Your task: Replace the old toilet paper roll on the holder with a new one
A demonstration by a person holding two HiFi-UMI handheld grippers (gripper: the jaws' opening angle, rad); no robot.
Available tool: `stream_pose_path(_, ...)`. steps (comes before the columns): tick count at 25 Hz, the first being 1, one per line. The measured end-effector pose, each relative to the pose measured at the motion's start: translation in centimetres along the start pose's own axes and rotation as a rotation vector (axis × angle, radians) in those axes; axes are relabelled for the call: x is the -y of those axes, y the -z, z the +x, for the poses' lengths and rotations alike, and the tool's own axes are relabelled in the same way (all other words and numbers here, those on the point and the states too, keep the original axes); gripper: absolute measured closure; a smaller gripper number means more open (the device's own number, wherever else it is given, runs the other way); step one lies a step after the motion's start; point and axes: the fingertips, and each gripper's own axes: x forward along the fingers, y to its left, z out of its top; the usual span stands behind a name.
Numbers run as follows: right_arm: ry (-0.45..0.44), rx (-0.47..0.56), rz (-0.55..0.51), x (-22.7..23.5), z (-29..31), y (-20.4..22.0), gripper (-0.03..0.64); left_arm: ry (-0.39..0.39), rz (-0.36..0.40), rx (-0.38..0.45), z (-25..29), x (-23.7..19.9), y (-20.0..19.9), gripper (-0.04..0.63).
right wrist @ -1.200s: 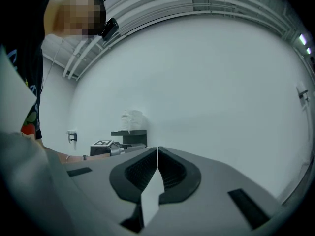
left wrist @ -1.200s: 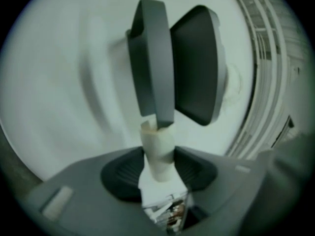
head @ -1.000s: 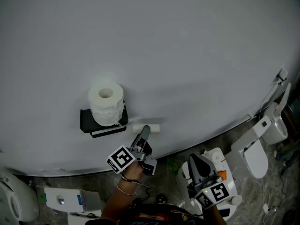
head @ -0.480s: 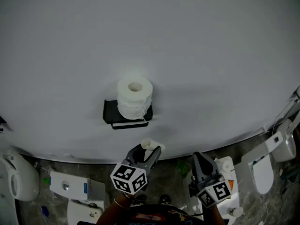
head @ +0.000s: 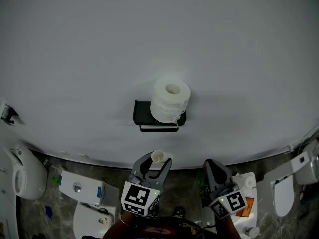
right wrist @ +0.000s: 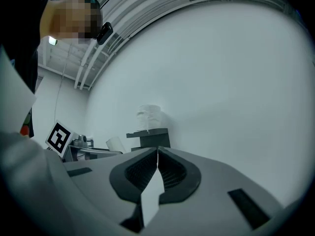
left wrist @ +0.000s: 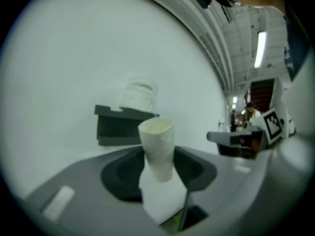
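A full white toilet roll (head: 171, 102) stands on end on top of the black wall holder (head: 149, 118). My left gripper (head: 158, 160), below the holder and clear of the wall, is shut on an empty cardboard tube (head: 157, 156). In the left gripper view the tube (left wrist: 157, 136) stands upright between the jaws, with the holder (left wrist: 118, 124) and roll (left wrist: 139, 93) behind it. My right gripper (head: 210, 165) is shut with nothing in it, to the right of the left one. In the right gripper view its jaws (right wrist: 157, 154) meet, facing the holder (right wrist: 150, 136) and roll (right wrist: 148, 116).
The white wall (head: 159, 44) fills most of the head view. Along its foot on the floor stand white toilets: one at the left (head: 20, 176), a cistern and bowl (head: 82, 188) at lower left, another toilet (head: 284, 190) at the right.
Both grippers have drawn back from the wall. The left one has rolled, so the tube now stands end-up. The holder and roll sit further right in the head view.
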Motion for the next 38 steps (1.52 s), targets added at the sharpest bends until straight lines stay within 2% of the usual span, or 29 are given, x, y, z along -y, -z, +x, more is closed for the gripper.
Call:
stream_pose_path(4,-0.004,0.003,-0.005,-0.3,0.1,0.0,0.603,-0.007,0.045,0.028,-0.4,0.2,-0.9,0.408)
stream_pose_path(10,-0.011,0.017,-0.009,-0.9,-0.2,-0.4,0.603,0.010,0.046,0.042,-0.9,0.5,-1.4,0.407)
stream_pose_path(15,-0.135,0.142,-0.031,-2.1,0.8,-4.1,0.603,0.020,0.019,0.059,-1.3,0.2,-1.7,0.407)
stream_pose_path(17,-0.213,0.180,-0.094,-3.1,2.0,-6.7,0.603,0.017,0.017,0.059,-1.5,0.0,-1.8,0.407)
stream_pose_path(18,-0.253,0.185,-0.160,-3.8,2.8,-8.1,0.601,0.013,0.017,0.056,-1.7,-0.2,-1.7,0.405)
stream_pose_path(21,-0.367,0.159,-0.455,-6.5,5.3,-11.7,0.583,0.000,0.023,0.056,-2.1,-0.6,-1.8,0.405)
stream_pose_path(23,-0.441,0.133,-0.570,-8.0,7.1,-13.5,0.513,-0.017,0.026,0.065,-2.4,-1.0,-1.9,0.405)
stream_pose_path(25,-0.503,0.083,-0.623,-8.8,9.0,-14.6,0.490,-0.033,0.025,0.068,-2.9,-1.5,-1.8,0.405)
stream_pose_path(29,-0.561,-0.062,-0.743,-9.3,12.8,-14.6,0.447,-0.065,0.018,0.082,-3.8,-2.5,-2.1,0.405)
stream_pose_path(32,-0.638,-0.179,-0.821,-9.4,14.7,-13.4,0.433,-0.094,0.006,0.078,-4.3,-3.4,-2.0,0.405)
stream_pose_path(35,-0.685,-0.280,-0.944,-9.0,15.9,-12.0,0.431,-0.107,0.000,0.077,-4.6,-3.9,-1.8,0.405)
stream_pose_path(38,-0.713,-0.376,-0.977,-9.0,16.9,-11.1,0.431,-0.108,-0.005,0.079,-4.6,-4.1,-1.6,0.405)
